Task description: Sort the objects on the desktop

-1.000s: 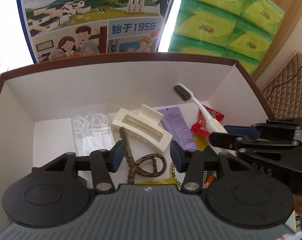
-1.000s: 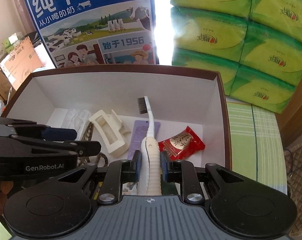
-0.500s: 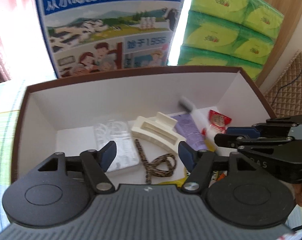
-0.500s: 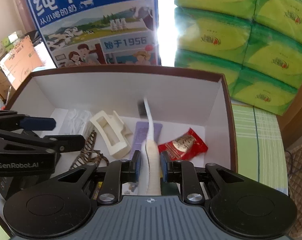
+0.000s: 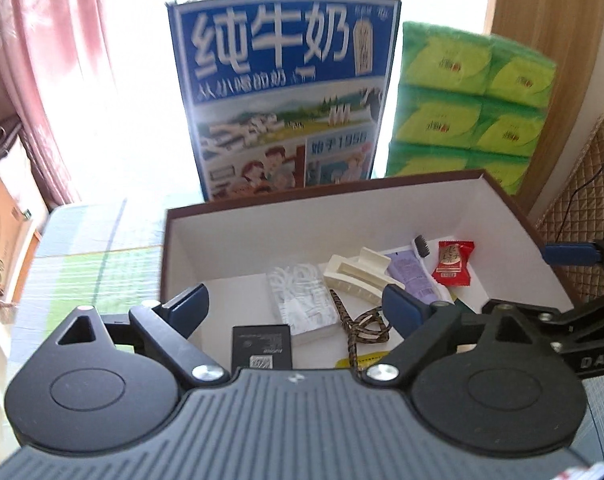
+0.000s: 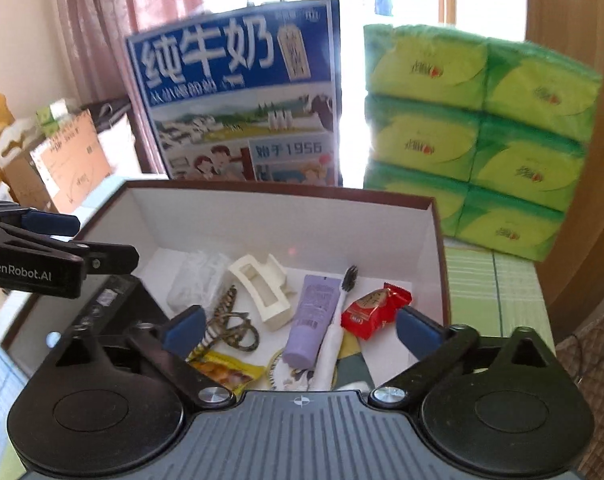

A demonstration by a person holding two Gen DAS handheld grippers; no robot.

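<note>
We hold our left gripper (image 5: 296, 306) above the near left part of the brown-rimmed box (image 6: 438, 248), its blue pads spread wide with nothing between them; under it, against the near wall, lies a black card-like pack (image 5: 261, 346), and just beyond that a clear packet of white cord (image 5: 302, 294) sits toward the left of the white floor; next along we see the leopard-print hair band (image 6: 230, 326) curled beside the cream claw clip (image 6: 262, 290), which lies tilted near the middle; a yellow snack packet (image 6: 226, 370) rests at the near edge below the band; right of the clip the lilac tube (image 6: 312, 316) points its cap toward us, and the white toothbrush (image 6: 336, 328) lies along the tube's right side, touching it, bristles toward the far wall; the red candy wrapper (image 6: 374, 310) sits just beside the brush, nearer the right wall; our right gripper (image 6: 300, 330) hangs over this same stretch with its fingers released and well apart, gripping nothing, the brush lying free below them; behind the far wall stand a blue milk carton (image 6: 238, 92) and, to its right, stacked green tissue packs (image 6: 478, 132).
</note>
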